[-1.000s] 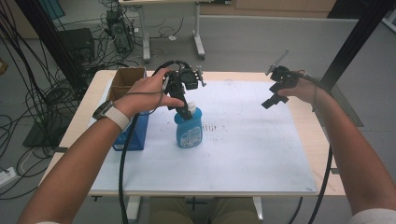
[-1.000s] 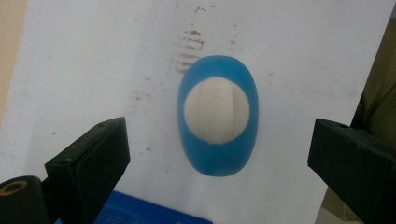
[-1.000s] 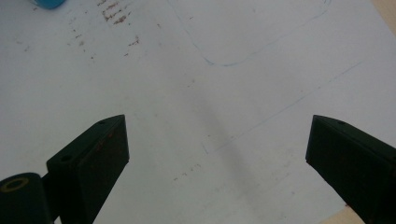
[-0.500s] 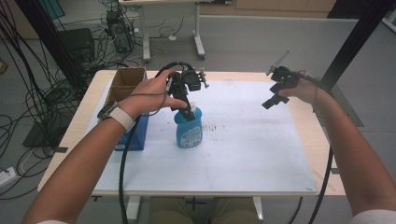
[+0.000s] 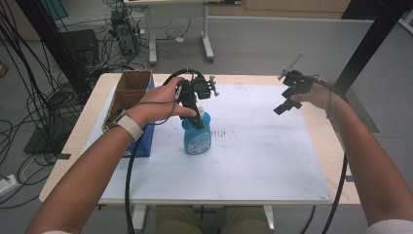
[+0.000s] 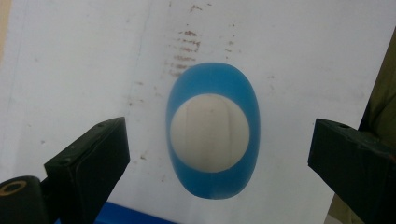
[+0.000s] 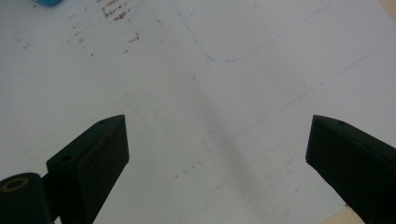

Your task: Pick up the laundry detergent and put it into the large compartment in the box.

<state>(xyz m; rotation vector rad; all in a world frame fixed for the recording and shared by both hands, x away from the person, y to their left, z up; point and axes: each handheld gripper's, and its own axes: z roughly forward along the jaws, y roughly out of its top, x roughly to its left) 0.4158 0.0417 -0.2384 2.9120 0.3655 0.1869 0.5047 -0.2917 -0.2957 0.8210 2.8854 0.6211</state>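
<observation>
Left hand-held gripper [image 6: 215, 154] hangs spread above blue bottle [image 6: 212, 135], hiding its label.

Wooden table [image 5: 325, 130] w/ white sheet [image 5: 253, 161], blue bottle [image 5: 196, 136] upright, cardboard box [image 5: 130, 90], blue bin [image 5: 144, 145]

Left gripper [image 5: 194, 116] at frame centre-left, pointing straight down, jaws spread wide. Right gripper [image 5: 286, 103] upper right, held aloft, jaws wide apart. Both forearms enter from bottom corners.
</observation>
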